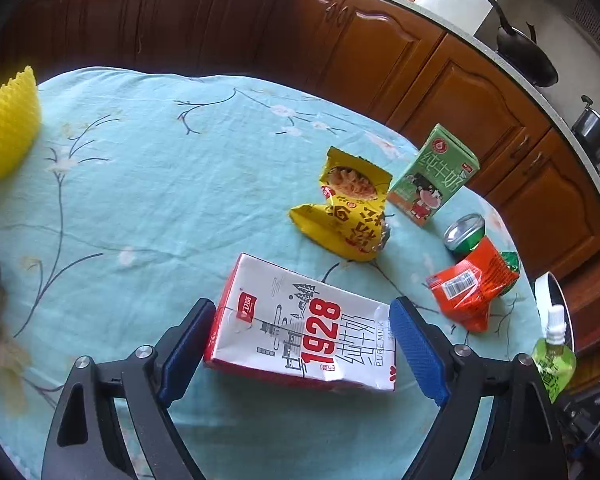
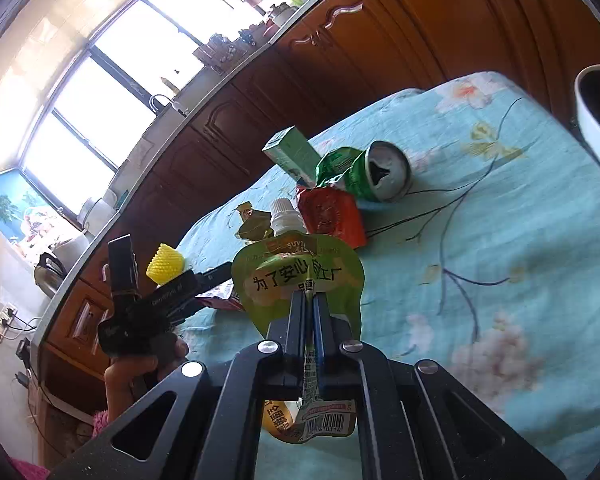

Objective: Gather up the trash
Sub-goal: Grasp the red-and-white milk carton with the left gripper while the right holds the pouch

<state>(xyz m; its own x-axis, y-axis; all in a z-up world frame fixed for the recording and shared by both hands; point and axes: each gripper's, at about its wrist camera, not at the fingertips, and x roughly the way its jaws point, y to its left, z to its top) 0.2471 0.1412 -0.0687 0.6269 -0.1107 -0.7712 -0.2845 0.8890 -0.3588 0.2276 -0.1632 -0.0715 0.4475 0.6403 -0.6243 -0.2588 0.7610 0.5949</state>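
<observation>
Left gripper (image 1: 302,346) spread wide around the milk carton (image 1: 304,328) lying on the tablecloth (image 1: 140,184); pads look just short of touching, hard to tell. Right gripper (image 2: 309,300) clenched on the green pouch (image 2: 296,272), held above the cloth. Can (image 2: 380,176) and red wrapper (image 2: 332,216) lie beyond.

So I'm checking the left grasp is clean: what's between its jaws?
Only the white 1928 milk carton, lying flat on the tablecloth, sits inside the open left gripper; the left wrist view shows it.
</observation>
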